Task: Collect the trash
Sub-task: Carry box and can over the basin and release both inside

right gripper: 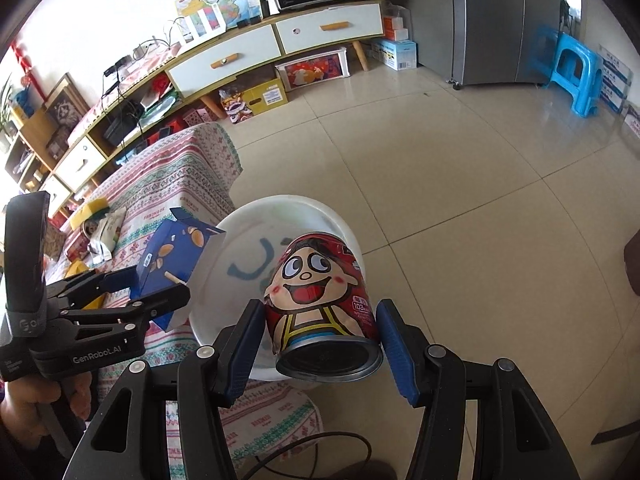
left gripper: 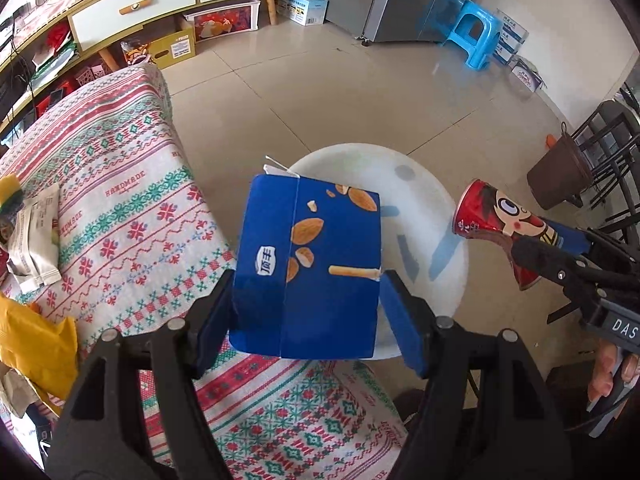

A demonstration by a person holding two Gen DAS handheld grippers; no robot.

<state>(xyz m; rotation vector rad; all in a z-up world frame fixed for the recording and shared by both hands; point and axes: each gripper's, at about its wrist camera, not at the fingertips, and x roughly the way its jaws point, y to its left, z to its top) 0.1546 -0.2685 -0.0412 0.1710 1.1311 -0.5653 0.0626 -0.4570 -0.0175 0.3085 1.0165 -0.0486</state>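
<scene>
My left gripper (left gripper: 306, 312) is shut on a blue snack box (left gripper: 308, 264) with almond pictures and holds it over the near rim of a white bin (left gripper: 440, 216) on the floor. The box also shows in the right wrist view (right gripper: 172, 256), with the left gripper (right gripper: 156, 296) around it. My right gripper (right gripper: 320, 344) is shut on a red can (right gripper: 320, 300) with a cartoon face, held on its side above the white bin (right gripper: 240, 240). The can (left gripper: 500, 224) shows at the right in the left wrist view.
A table with a patterned red and green cloth (left gripper: 120, 200) holds a paper packet (left gripper: 32, 240), a yellow bag (left gripper: 36, 344) and other litter. A brown bucket (left gripper: 560, 172) and dark chairs stand right. A blue stool (right gripper: 576, 76) and a fridge (right gripper: 500, 20) stand beyond the tiled floor.
</scene>
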